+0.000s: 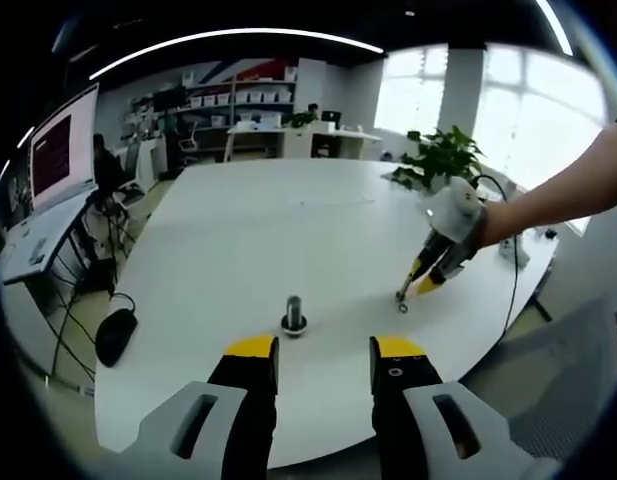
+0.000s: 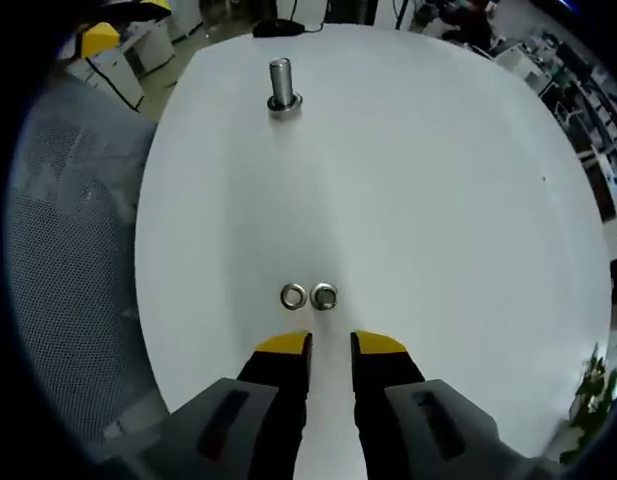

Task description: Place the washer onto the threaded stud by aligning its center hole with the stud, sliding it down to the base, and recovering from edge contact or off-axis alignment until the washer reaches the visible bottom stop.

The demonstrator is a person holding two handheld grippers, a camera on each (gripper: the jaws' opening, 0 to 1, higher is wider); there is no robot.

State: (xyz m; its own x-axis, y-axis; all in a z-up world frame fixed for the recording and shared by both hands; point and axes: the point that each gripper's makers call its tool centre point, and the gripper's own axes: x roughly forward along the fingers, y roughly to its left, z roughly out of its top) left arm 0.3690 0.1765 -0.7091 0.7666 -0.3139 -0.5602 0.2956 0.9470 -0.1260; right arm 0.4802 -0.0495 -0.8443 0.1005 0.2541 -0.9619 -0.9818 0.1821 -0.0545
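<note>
A: Item one, the washers?
B: Two are listed, lying flat and side by side on the white table (image 2: 468, 200): a left washer (image 2: 293, 296) and a right washer (image 2: 325, 296), touching or nearly so. Both are found just ahead of the right claw (image 2: 330, 345), the right one almost on the line between its jaws, the left one slightly off to the left.

A: State of that claw?
B: Jaws are held slightly apart; nothing is pinched.

A: Item two, the threaded stud?
B: The threaded stud (image 2: 281, 85) is recorded upright on its round base, its long axis vertical, well beyond the washers and a little left of the claw's line.

A: And the other claw?
B: The left claw (image 1: 324, 350) is spread and empty. The stud (image 1: 294, 313) is seen close ahead, between its jaws.

A: Nearer hand?
B: The right claw is judged nearer the washers, the left nearer the stud. A short forward reach is called for, then a carry toward the stud.
</note>
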